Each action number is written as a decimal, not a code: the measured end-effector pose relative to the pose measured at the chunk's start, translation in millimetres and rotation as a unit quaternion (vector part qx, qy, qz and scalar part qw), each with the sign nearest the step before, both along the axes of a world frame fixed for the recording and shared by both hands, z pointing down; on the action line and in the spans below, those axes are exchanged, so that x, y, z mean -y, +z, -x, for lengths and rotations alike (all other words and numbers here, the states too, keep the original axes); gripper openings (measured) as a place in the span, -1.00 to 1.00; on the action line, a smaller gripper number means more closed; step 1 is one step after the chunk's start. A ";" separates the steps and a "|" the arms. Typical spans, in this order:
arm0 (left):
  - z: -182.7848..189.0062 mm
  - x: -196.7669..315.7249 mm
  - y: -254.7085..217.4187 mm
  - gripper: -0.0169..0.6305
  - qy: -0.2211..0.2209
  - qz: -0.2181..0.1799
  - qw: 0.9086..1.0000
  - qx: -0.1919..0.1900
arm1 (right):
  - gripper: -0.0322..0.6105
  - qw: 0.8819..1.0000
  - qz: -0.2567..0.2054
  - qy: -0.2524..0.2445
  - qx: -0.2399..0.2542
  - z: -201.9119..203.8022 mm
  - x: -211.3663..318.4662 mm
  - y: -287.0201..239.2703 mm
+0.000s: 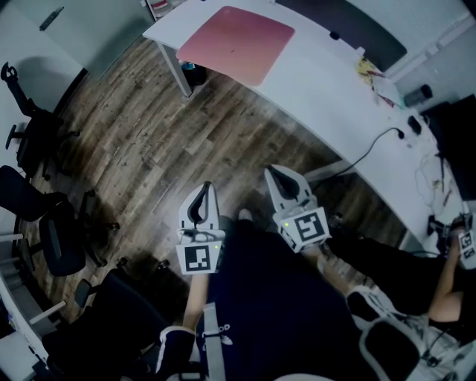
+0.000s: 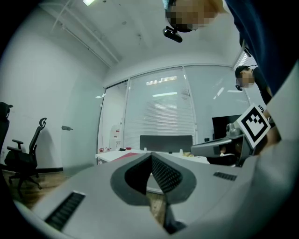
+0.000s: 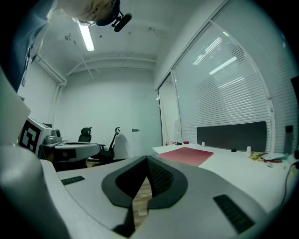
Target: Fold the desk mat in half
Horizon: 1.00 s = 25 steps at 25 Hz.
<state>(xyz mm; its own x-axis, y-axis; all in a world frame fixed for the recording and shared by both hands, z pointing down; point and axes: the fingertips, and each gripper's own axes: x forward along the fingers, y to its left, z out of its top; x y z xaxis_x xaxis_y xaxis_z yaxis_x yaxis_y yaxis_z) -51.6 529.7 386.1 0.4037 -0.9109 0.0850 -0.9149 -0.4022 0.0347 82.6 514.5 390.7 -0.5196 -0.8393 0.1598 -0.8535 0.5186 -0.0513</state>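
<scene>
The pink-red desk mat (image 1: 236,43) lies flat and unfolded on the white desk (image 1: 320,89), far ahead of both grippers. It shows as a thin red strip in the left gripper view (image 2: 127,155) and more plainly in the right gripper view (image 3: 187,155). My left gripper (image 1: 206,187) is held over the wooden floor close to my body, its jaws shut with nothing between them (image 2: 150,158). My right gripper (image 1: 272,174) hangs beside it, a little nearer the desk, also shut and empty (image 3: 147,161). Neither touches the mat.
Black office chairs (image 1: 44,223) stand on the floor at the left. A black cable (image 1: 372,149), papers (image 1: 375,78) and small items lie on the desk's right part. Another person (image 1: 446,283) sits at the right. A dark partition (image 1: 349,22) backs the desk.
</scene>
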 end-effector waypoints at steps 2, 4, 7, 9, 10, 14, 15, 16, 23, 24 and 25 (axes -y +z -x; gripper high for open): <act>-2.0 -2.3 0.2 -0.94 0.001 0.001 1.000 0.000 | -0.89 1.000 -0.004 -0.001 0.011 -2.1 -2.5 -1.6; -2.4 -2.6 -0.5 -0.94 0.002 0.000 1.000 0.000 | -0.89 1.000 -0.006 0.002 0.019 -3.4 -2.6 -3.2; 4.2 -2.2 -2.6 -0.94 0.000 -0.001 1.000 -0.002 | -0.89 1.000 0.001 0.008 0.022 -0.4 -2.1 -3.8; 10.4 -0.2 -2.7 -0.94 -0.004 -0.002 1.000 -0.002 | -0.89 1.000 0.005 0.008 0.022 3.2 -1.4 -3.3; 13.1 1.3 -1.3 -0.94 -0.006 -0.001 1.000 -0.001 | -0.89 1.000 0.006 0.007 0.021 4.3 -0.7 -2.3; 24.5 11.1 6.2 -0.94 -0.015 0.007 1.000 -0.003 | -0.89 1.000 0.011 0.007 0.015 9.3 7.5 2.8; 28.5 15.3 7.4 -0.94 -0.017 0.007 1.000 -0.005 | -0.89 1.000 0.013 0.007 0.013 11.8 11.4 3.8; 32.7 20.5 8.1 -0.94 -0.017 0.007 1.000 -0.006 | -0.89 1.000 0.015 0.009 0.013 14.8 16.2 4.2; 62.1 84.4 3.4 -0.94 -0.012 0.001 1.000 -0.017 | -0.89 1.000 0.025 0.013 0.012 43.1 69.1 4.7; 65.3 94.8 2.3 -0.94 -0.007 0.000 1.000 -0.019 | -0.89 0.999 0.026 0.015 0.012 48.1 79.0 3.7; 68.8 104.3 1.6 -0.94 -0.001 0.000 1.000 -0.020 | -0.89 0.999 0.026 0.017 0.013 53.5 88.7 2.4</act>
